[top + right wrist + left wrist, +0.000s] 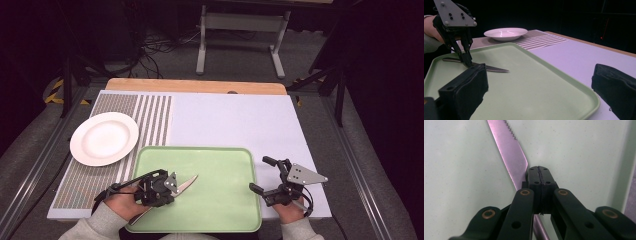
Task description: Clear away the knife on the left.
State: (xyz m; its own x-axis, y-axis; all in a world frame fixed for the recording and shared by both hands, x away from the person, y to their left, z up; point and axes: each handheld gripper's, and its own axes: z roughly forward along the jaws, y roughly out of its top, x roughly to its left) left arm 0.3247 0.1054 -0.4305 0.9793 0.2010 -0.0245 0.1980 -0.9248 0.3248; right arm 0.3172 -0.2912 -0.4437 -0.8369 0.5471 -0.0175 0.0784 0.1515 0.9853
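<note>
Left hand-held gripper (172,190): jaws fully closed, tips on the tray floor beside the blade of a serrated table knife (510,152); whether the pads pinch the blade cannot be told. The knife lies flat in the near-left part of the pale green tray (220,170), tip pointing toward the tray's middle. Right hand-held gripper (260,175): jaws spread wide, nothing between them, just outside the tray's right rim. Most of the tray floor is bare. White plate (104,138) sits left of the tray on a striped mat (150,115). White table (240,120); dark room beyond.
</note>
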